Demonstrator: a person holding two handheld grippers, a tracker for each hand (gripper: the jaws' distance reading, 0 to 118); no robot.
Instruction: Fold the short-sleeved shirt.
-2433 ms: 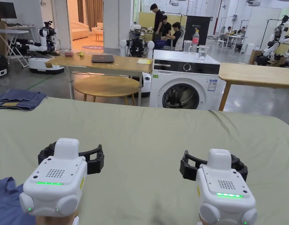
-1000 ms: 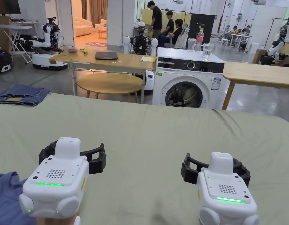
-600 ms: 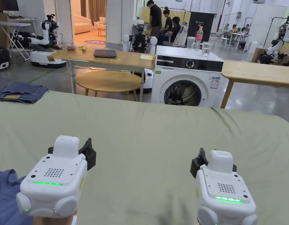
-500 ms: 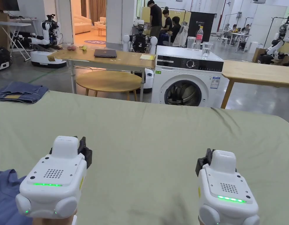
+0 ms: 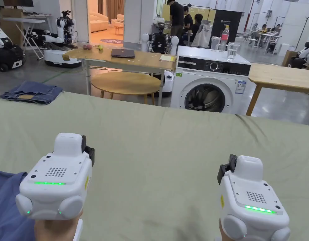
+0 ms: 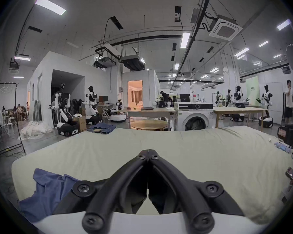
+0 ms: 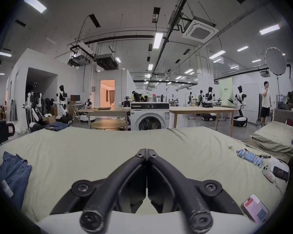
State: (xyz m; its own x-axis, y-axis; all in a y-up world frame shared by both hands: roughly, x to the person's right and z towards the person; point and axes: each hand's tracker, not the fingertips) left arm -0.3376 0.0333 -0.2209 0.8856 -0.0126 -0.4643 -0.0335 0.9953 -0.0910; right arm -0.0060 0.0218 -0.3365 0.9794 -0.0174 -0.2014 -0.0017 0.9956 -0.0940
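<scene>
A crumpled blue shirt (image 5: pixel 6 204) lies at the near left of the green bed sheet (image 5: pixel 157 138), also seen in the left gripper view (image 6: pixel 46 190) and the right gripper view (image 7: pixel 13 171). My left gripper (image 5: pixel 87 150) hovers just right of the shirt, jaws shut on nothing (image 6: pixel 148 152). My right gripper (image 5: pixel 229 168) is held over bare sheet further right, jaws likewise shut and empty (image 7: pixel 146 151). Neither touches the shirt.
Folded jeans (image 5: pixel 33 92) sit at the bed's far left corner. Phones (image 7: pixel 255 210) and several small blue items (image 7: pixel 249 157) lie along the right edge. Beyond the bed stand a washing machine (image 5: pixel 210 86), wooden tables (image 5: pixel 125 59) and people.
Both grippers went from wide open to shut, with nothing between the jaws. The head camera shifted, so the scene sits a little to the right.
</scene>
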